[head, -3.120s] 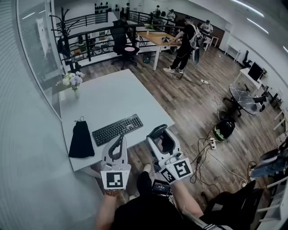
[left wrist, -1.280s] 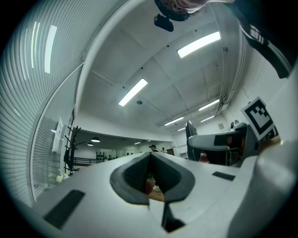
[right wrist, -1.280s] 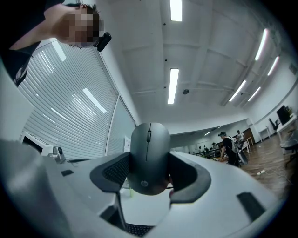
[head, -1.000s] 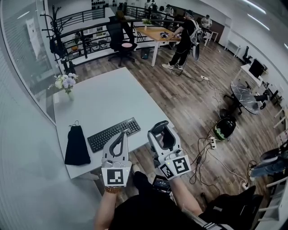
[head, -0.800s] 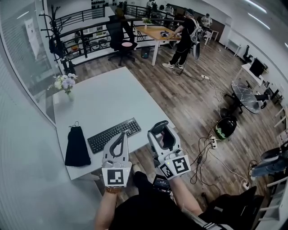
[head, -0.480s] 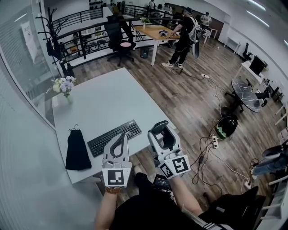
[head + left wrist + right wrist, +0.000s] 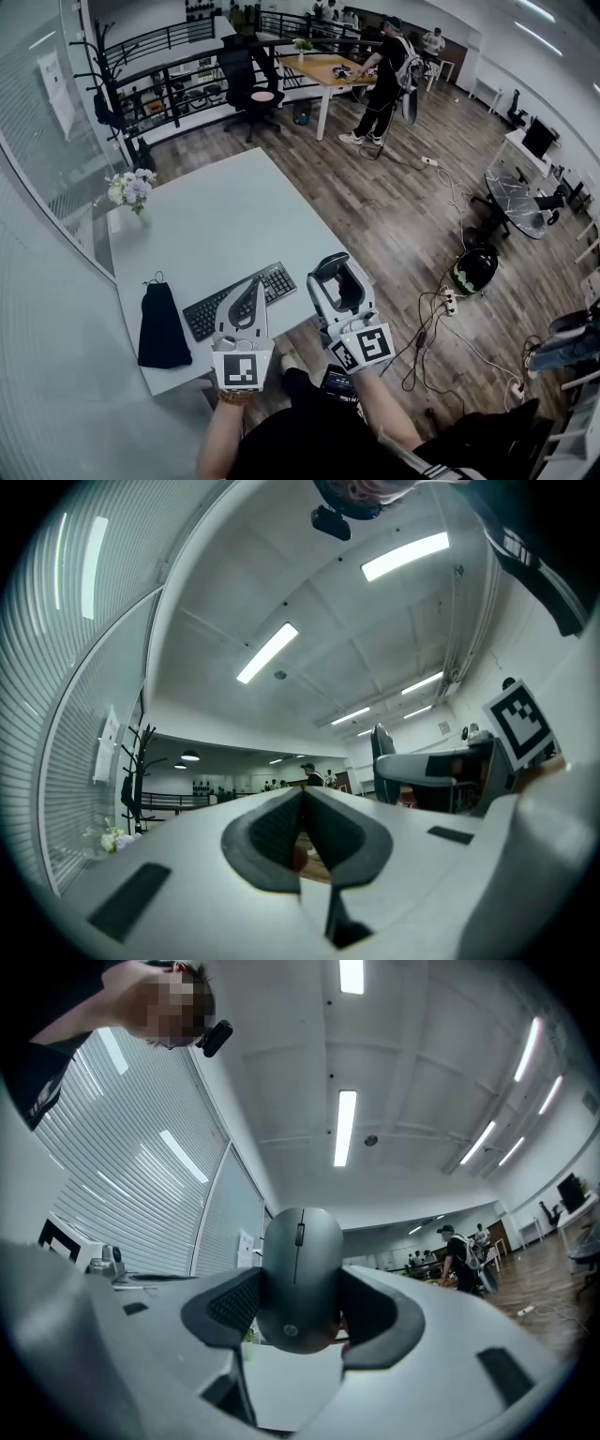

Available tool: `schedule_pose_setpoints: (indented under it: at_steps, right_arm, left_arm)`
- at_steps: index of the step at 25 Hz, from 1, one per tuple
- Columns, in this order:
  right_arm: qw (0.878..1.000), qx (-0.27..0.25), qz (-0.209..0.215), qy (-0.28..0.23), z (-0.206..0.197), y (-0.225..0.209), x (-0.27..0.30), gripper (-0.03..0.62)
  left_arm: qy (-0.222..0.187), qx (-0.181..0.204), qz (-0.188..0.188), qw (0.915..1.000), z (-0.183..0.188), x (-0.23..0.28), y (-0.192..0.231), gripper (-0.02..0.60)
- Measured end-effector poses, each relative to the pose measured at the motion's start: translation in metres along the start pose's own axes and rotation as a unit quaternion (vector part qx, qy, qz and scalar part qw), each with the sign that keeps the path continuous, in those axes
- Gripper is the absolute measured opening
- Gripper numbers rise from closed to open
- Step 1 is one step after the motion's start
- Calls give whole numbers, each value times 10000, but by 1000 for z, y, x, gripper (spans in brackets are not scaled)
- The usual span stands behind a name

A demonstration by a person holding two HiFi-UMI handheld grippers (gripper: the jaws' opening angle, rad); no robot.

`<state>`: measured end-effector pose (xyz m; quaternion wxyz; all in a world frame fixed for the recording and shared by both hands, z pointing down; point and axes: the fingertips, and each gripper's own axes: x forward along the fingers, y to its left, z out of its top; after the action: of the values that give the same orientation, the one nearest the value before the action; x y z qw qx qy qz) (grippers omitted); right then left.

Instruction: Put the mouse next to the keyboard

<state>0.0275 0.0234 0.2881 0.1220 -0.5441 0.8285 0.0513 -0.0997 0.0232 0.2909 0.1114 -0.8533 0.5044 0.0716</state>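
**Mouse held in the right gripper, keyboard end at its ten o'clock**

The mouse (image 7: 300, 1274) is gripped by the right gripper (image 7: 333, 272). In the right gripper view its two sides are pressed by the pads, and the jaws are held wide by its body. Its long axis is laid along the jaws, with the wheel end pointed away from the camera. It is carried in the air at the near edge of the table (image 7: 216, 211) and has not yet been set down.

The left gripper (image 7: 251, 289) is closed on nothing; in its own view the pads are seen pressed together.

In the head view the keyboard (image 7: 202, 316) is laid near the table's front edge, its long axis running from eight o'clock to two o'clock. Its middle is covered by the left gripper, which is held over it. The keyboard's right end is found at about ten o'clock from the right gripper's tips, near them, and bare table beside that end is seen at about eleven to twelve o'clock. The right hand is therefore judged the nearer to the placing spot.

Both grippers are held side by side, pointed toward twelve o'clock and tipped a little above level, with the marker cubes turned back toward the person. A short forward carry and a lowering of the tips would be called for before the mouse could be released flat beside the keyboard's right end.
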Motion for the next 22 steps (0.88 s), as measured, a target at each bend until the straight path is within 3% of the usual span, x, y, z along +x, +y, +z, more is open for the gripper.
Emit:
schedule_pose_setpoints:
  at_steps: [5, 9, 14, 22]
  right_arm:
    - [10000, -70, 18, -26, -2, -15, 18, 262]
    - [9999, -152, 44, -50, 1, -26, 29, 262]
    - [9997, -223, 80, -29, -1, -44, 43, 262]
    - [9995, -277, 113, 20, -15, -75, 61, 265]
  left_arm:
    - [19, 12, -81, 10000, -6, 25, 0, 9]
    - [-12, -316, -178, 9993, -2, 47, -1, 9]
    - [-241, -418, -955, 9943, 13, 84, -17, 14]
    - [-264, -504, -1288, 9900, 0, 130, -31, 15]
